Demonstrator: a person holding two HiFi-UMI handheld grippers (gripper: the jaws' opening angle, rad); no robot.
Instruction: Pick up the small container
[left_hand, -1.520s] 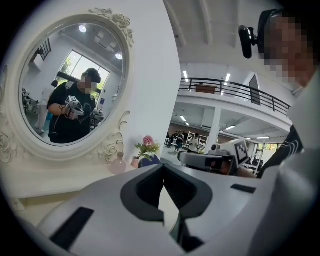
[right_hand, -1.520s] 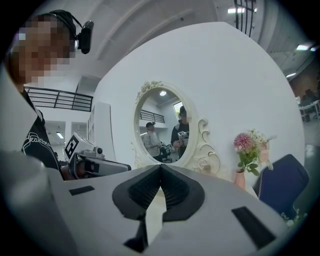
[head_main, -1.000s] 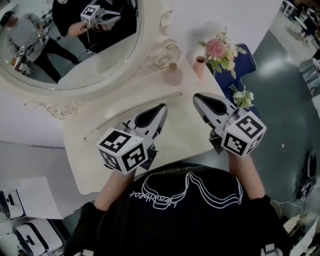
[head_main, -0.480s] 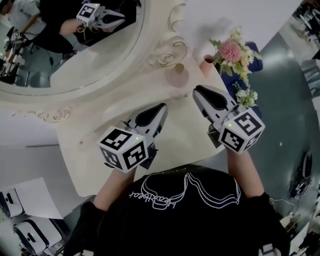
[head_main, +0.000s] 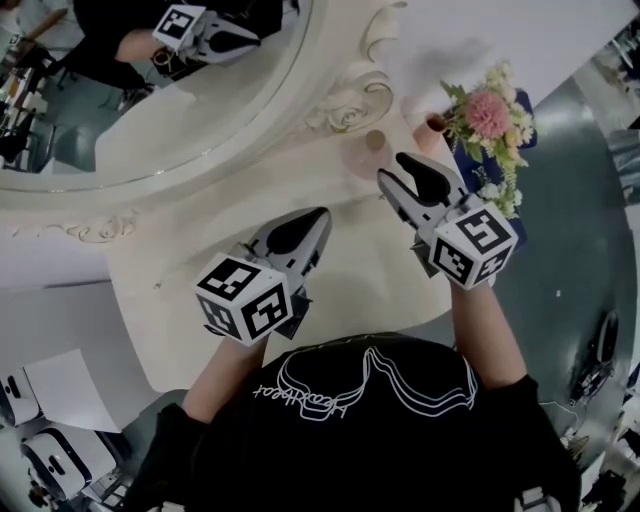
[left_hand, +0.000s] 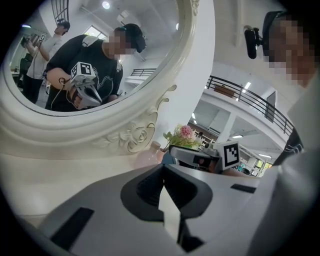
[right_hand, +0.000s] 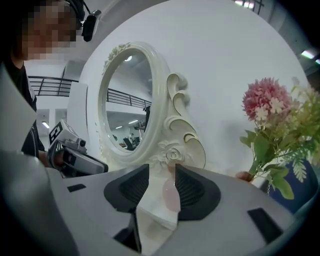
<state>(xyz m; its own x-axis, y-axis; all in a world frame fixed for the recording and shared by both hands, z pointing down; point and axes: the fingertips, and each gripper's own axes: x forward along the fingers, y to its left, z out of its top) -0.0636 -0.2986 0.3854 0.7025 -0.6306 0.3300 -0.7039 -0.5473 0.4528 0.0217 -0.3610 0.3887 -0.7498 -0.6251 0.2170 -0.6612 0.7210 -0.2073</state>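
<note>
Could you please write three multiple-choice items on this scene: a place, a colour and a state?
1. Where is the small pink translucent container? A. on the cream dressing table, by the oval mirror's white frame; B. on the floor; C. in a drawer.
2. What colour is the largest round flower? A. blue; B. pink; C. orange.
3. How are the right tongs? A. shut on the container; B. shut on a stem; C. open, gripping nothing.
Key: 1 A, it stands by the frame; 2 B, plainly pink; 3 C, the jaws, which have just been opening, stand apart, container ahead of them.
</note>
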